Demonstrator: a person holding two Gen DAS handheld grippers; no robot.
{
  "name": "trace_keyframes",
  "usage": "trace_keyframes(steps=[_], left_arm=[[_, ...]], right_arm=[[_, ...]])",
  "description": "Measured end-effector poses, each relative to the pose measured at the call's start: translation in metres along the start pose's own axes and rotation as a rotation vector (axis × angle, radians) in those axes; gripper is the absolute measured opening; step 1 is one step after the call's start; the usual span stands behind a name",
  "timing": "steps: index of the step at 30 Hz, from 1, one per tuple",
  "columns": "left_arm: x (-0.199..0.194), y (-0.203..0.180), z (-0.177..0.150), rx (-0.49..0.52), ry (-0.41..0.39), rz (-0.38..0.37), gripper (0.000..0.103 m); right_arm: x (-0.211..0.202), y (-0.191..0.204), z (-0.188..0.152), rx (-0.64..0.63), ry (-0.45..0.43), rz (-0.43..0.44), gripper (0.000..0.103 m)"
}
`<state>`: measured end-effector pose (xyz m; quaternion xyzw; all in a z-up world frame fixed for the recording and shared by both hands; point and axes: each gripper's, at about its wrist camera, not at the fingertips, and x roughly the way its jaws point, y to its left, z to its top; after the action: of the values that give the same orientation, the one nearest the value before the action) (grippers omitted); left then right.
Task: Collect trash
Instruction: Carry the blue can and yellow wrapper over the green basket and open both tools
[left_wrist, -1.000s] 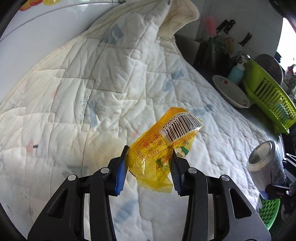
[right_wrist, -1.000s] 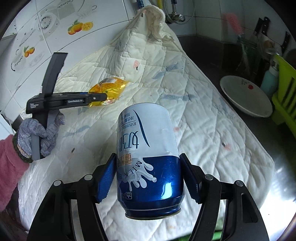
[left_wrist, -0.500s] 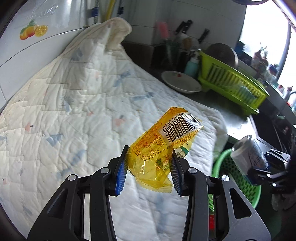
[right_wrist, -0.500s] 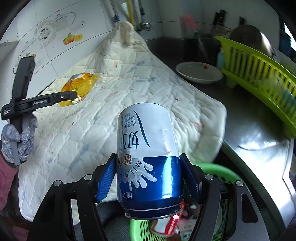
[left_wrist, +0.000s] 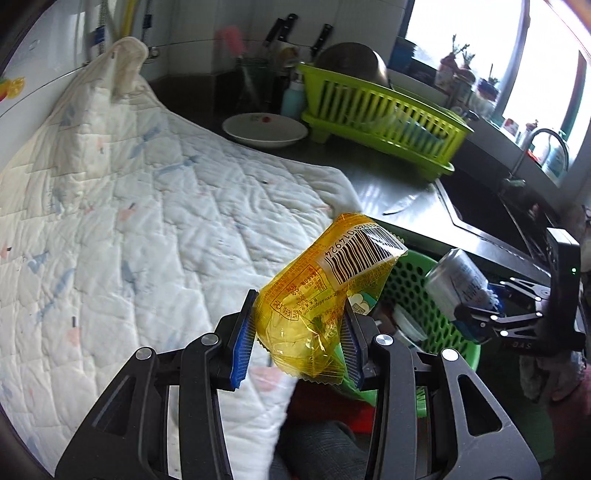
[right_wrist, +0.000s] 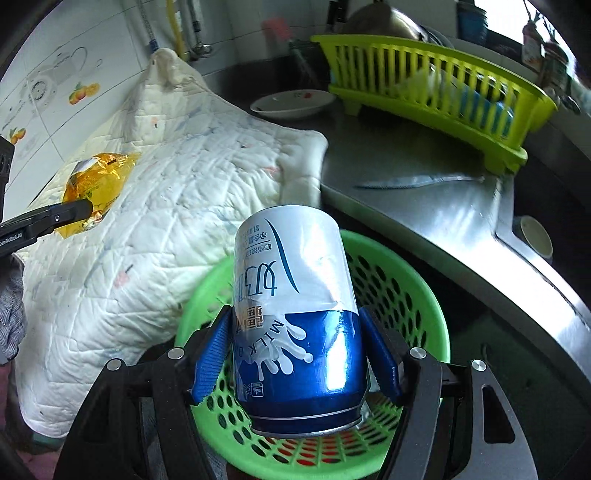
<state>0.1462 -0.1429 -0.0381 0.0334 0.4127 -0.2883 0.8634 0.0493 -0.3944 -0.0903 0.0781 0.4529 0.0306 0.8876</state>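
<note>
Two tools, both loaded. The left tool (left_wrist: 299, 334) has its blue pads clamped on a crinkled yellow wrapper (left_wrist: 321, 295), barcode end sticking up and away from the jaws, the bottom seam hanging free below the pads. The right tool (right_wrist: 295, 350) is pinched on a blue-and-white milk can (right_wrist: 295, 314), gripping the blue lower half, with the can's open rim toward the camera and its white end pointing away.

The landmark is the green perforated basket (right_wrist: 421, 295). The can hangs directly above the basket's opening, clear of the rim, and red and white scraps show through the holes in the basket beneath it. From the left wrist view the wrapper sits just to the near left of that basket, overlapping its rim in the picture, while the right tool with its can shows over the basket's far right side.

To the left of the basket a white quilted cloth (left_wrist: 129, 221) covers the desk and runs up to a bunched corner against the tiled wall. Beyond the basket lies the bare steel desk (right_wrist: 424, 221), with a pair of scissors (right_wrist: 417, 181) flat on it. Further back from the basket stand a white plate (left_wrist: 264, 129) and a lime dish rack (left_wrist: 384, 122), side by side. To the right of the basket the steel drops into a sink (right_wrist: 535, 206).
</note>
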Motion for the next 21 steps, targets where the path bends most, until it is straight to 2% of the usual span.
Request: trace_keyframes(steps=[4,9,14,21], left_arm=[[0.01,-0.019,0.0,0.004,0.014,-0.025,0.041],[0.025,-0.044,-0.002,0.014,0.035,-0.051,0.041],[0.042,-0.065,-0.005,0.025,0.062,-0.073,0.041],[0.072,-0.088,-0.007,0.022,0.108,-0.089,0.042]], right_arm=[[-0.002,-0.011,-0.012,0.026,0.005,0.018,0.072],[-0.012,-0.019,-0.02,0.049,-0.017,0.037,0.074],[-0.026,-0.026,-0.024,0.056,-0.047,0.021,0.085],[-0.045,-0.026,-0.027,0.015,-0.1,-0.038,0.089]])
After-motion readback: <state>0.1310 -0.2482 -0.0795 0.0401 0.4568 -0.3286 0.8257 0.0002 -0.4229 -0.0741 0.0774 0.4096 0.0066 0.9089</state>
